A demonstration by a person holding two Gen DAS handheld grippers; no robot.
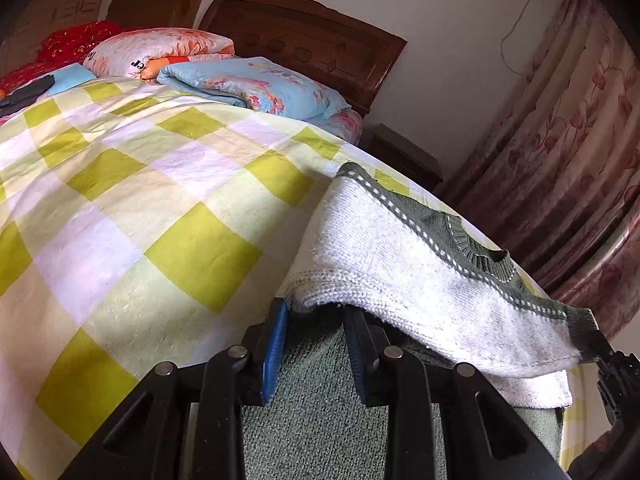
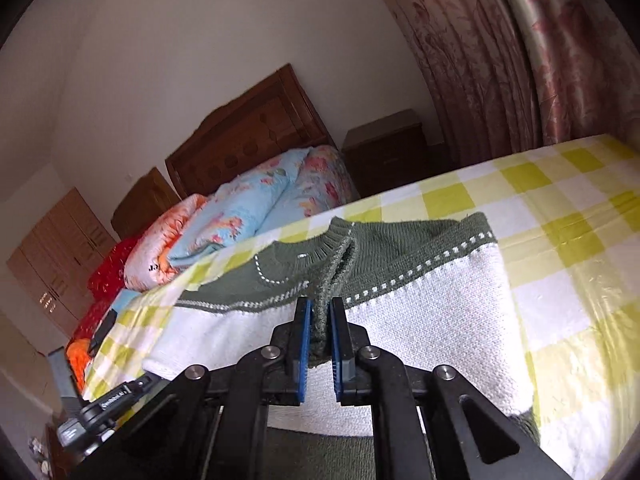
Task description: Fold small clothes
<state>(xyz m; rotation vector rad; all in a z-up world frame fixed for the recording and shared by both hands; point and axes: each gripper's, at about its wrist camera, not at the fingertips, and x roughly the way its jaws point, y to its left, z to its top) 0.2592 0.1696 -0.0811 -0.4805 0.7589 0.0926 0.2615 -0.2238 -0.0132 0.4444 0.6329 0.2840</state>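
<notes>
A small white and green knit sweater (image 1: 400,256) lies on the green-checked bed cover (image 1: 140,208). In the left wrist view my left gripper (image 1: 316,312) has its blue-padded fingers spread, with a fold of the sweater's white edge draped over them and green knit between them. In the right wrist view the sweater (image 2: 420,308) lies spread with its green collar toward the headboard. My right gripper (image 2: 320,312) is shut on a pinched ridge of the green knit just below the collar. The right gripper's body shows at the right edge of the left wrist view (image 1: 616,376).
Folded floral quilts (image 1: 248,84) and a red blanket (image 1: 72,40) are piled by the wooden headboard (image 1: 304,40). A nightstand (image 2: 384,148) and pink curtains (image 2: 540,60) stand beyond the bed's far side. A wardrobe (image 2: 60,248) is at the left.
</notes>
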